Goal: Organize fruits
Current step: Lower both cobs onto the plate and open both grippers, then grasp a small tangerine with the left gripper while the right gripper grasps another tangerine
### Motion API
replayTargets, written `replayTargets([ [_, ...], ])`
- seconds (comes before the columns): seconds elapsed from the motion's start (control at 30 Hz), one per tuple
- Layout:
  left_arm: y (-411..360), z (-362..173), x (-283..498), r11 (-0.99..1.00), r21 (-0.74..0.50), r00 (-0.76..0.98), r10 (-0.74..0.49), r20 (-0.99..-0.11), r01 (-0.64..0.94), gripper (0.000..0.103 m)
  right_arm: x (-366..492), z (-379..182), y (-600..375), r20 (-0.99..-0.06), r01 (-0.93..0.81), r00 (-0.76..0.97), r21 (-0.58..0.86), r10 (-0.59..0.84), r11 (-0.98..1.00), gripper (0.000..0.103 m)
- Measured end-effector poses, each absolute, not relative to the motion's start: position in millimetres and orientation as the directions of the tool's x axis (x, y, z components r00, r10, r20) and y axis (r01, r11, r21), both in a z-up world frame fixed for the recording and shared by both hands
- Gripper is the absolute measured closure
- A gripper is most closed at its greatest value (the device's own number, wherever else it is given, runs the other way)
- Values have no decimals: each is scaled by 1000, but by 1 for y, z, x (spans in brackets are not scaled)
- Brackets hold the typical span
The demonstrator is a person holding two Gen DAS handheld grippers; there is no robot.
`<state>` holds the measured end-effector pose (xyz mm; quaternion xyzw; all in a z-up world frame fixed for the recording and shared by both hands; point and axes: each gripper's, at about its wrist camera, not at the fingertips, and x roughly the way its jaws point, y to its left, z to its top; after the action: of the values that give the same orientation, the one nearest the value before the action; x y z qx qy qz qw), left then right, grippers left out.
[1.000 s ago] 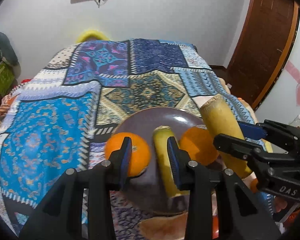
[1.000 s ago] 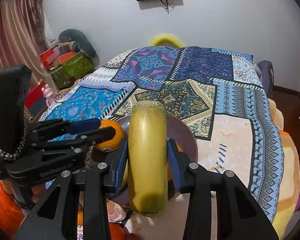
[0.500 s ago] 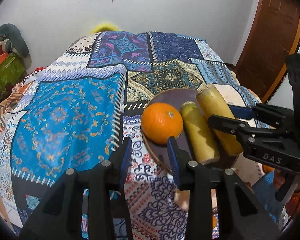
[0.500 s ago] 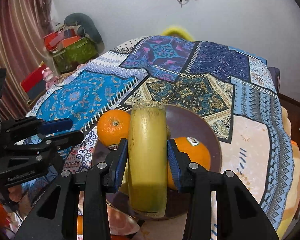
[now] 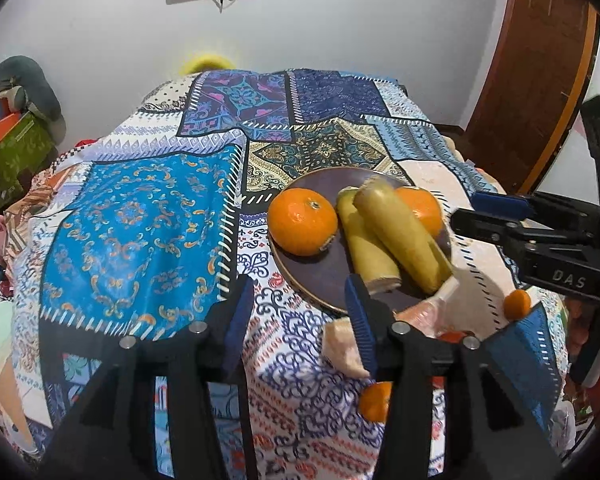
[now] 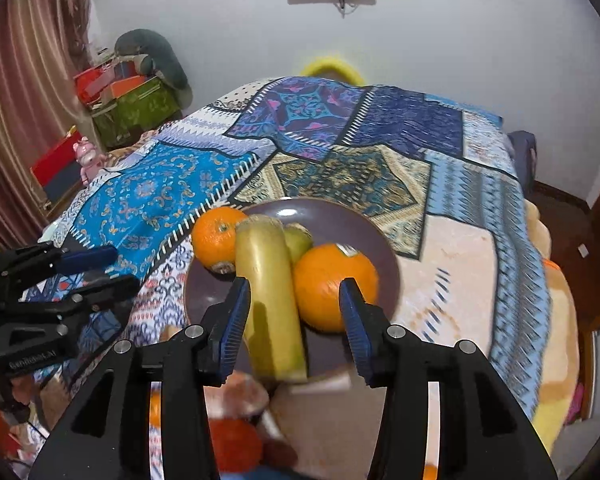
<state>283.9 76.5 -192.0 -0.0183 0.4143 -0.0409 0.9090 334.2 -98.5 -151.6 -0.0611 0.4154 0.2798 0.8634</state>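
A dark round plate (image 5: 324, 276) (image 6: 320, 216) sits on the patchwork bedspread near its front edge. It holds two oranges (image 5: 302, 226) (image 5: 420, 208) and two bananas (image 5: 366, 244) (image 5: 404, 236). My right gripper (image 6: 294, 292) (image 5: 466, 210) hovers over the plate's near rim, its jaws opening. The long banana (image 6: 270, 300) lies between them beside the left pad and is clear of the right pad. An orange (image 6: 332, 284) sits just beyond the right finger. My left gripper (image 5: 298, 304) (image 6: 122, 268) is left of the plate, its jaws opening with nothing between them.
Small oranges (image 5: 518, 304) (image 5: 374, 400) and a pale bag (image 5: 344, 344) lie below the bed's front edge. Boxes and a soft toy (image 6: 140, 92) are stacked at the far left. A wooden door (image 5: 540, 80) stands on the right, and the bedspread (image 5: 140, 220) stretches far back.
My left gripper pulled back and to the left, away from the plate, and its jaws widened. The right jaws spread off the banana, which now rests on the plate.
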Motion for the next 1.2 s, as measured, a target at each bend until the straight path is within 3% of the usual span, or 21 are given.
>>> replayTargets([
  [0.27,67,-179,250,997,-52,658,-75,-749,54,45,300,-135,-140,-757,-473,527,115,386,873,54],
  [0.4,63,-180,238,997,-53,644,-75,-761,54,40,288,-129,-156,-751,-431,546,128,371,893,41],
  [0.53,58,-186,227,996,-58,623,-83,-778,60,39,277,-128,-169,-759,-396,561,105,331,912,39],
  [0.83,42,-220,225,992,-97,540,-126,-832,81,39,274,-157,-195,-811,-326,524,91,259,941,39],
  [1.0,34,-235,229,990,-104,505,-140,-852,100,50,275,-179,-203,-841,-309,482,102,248,946,39],
  [1.2,27,-252,234,984,-126,461,-169,-871,124,55,275,-201,-212,-860,-292,444,128,253,948,41],
])
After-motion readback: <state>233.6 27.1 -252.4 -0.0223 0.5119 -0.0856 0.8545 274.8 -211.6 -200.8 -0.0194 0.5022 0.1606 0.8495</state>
